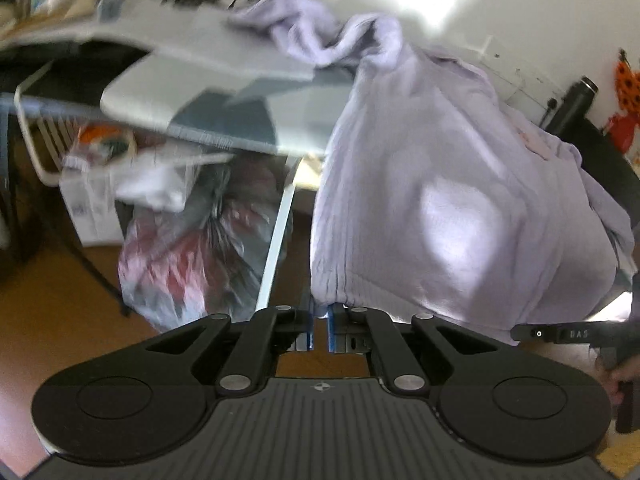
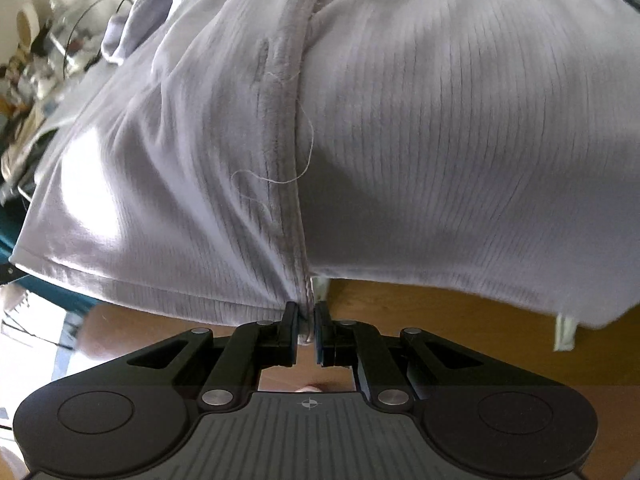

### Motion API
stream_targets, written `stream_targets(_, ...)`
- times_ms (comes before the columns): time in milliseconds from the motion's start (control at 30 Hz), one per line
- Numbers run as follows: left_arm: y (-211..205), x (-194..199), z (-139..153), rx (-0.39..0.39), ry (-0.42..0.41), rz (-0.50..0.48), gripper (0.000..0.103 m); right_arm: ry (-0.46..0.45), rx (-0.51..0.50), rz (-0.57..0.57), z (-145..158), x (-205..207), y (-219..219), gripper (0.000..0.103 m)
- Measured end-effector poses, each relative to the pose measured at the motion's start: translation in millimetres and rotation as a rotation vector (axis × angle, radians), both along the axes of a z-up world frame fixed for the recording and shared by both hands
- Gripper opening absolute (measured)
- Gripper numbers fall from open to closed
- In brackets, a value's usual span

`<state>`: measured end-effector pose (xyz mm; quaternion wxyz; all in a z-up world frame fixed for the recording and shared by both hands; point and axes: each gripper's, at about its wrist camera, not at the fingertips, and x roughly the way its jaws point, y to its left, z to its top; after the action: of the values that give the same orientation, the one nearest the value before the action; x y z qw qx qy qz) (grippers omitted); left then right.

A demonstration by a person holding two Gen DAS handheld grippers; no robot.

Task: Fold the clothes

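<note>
The lilac garment (image 1: 440,184) is filling the left gripper's (image 1: 319,330) view from 12 to 3 o'clock, draping off the counter (image 1: 192,92). At 9 to 11 o'clock a plastic bag (image 1: 192,256), a white box (image 1: 92,208) and slanting legs (image 1: 276,236) are crowding the floor (image 1: 48,320). In the right wrist view, bare floor is lying open at 3 o'clock below the hem.

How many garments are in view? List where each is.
1: a lilac garment, draped off the ironing board, its hem pinched by both tongs. Others may be hidden.
</note>
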<state>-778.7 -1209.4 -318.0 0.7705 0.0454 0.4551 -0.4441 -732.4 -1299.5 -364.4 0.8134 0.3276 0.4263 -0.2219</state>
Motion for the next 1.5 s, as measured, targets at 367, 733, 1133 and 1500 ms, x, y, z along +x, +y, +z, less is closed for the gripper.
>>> stream_targets(367, -8, -5, -16, 0.177, -0.008, -0.091, 0.016, 0.119, -0.098, -0.069, 0, 3, 12, 0.039)
stream_targets(733, -24, 49, 94, -0.033, -0.166, 0.035, 0.070, -0.003, -0.270, -0.155, 98, -31, 10, 0.074)
stream_targets(1133, -126, 118, 196, -0.268, -0.233, -0.022, 0.092, -0.257, -0.405, -0.382, 280, -52, -66, 0.102)
stream_targets(1500, -183, 254, 175, -0.298, -0.069, -0.082, 0.096, -0.234, -0.608, -0.312, 356, 61, -179, 0.102)
